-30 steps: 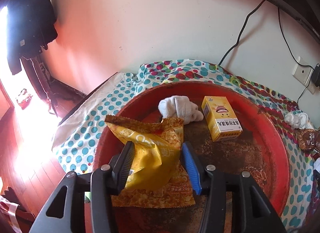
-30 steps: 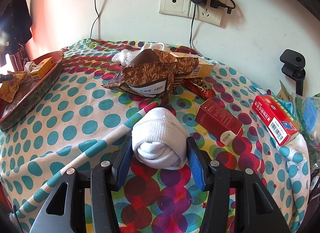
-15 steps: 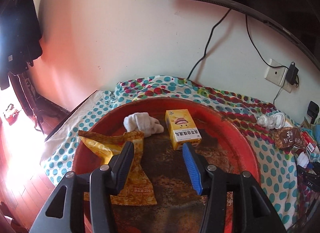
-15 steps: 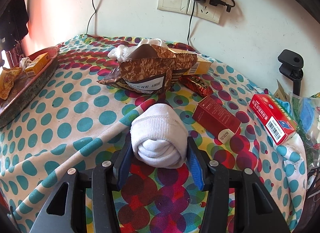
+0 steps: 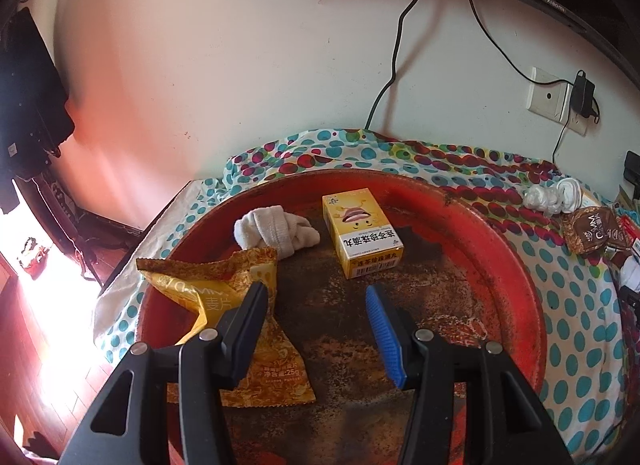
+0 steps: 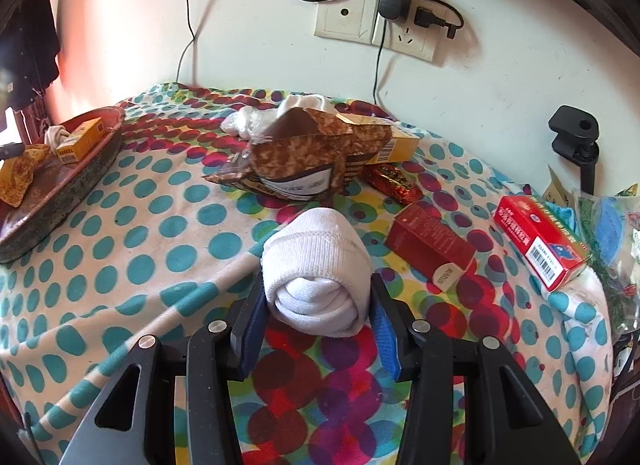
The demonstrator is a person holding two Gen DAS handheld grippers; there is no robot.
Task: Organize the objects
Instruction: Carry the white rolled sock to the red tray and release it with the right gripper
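Three items sit in your red tray (image 5: 516, 249), your left gripper (image 5: 316, 321) gapes empty, and your right gripper (image 6: 316, 329) has just been closing on the rolled sock (image 6: 316, 265); much clutter remains.

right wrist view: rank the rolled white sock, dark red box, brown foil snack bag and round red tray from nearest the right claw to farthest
1. Rolled white sock, between the fingers of the right claw.
2. Dark red box, just right.
3. Brown foil snack bag, behind the sock.
4. Round red tray, far left.
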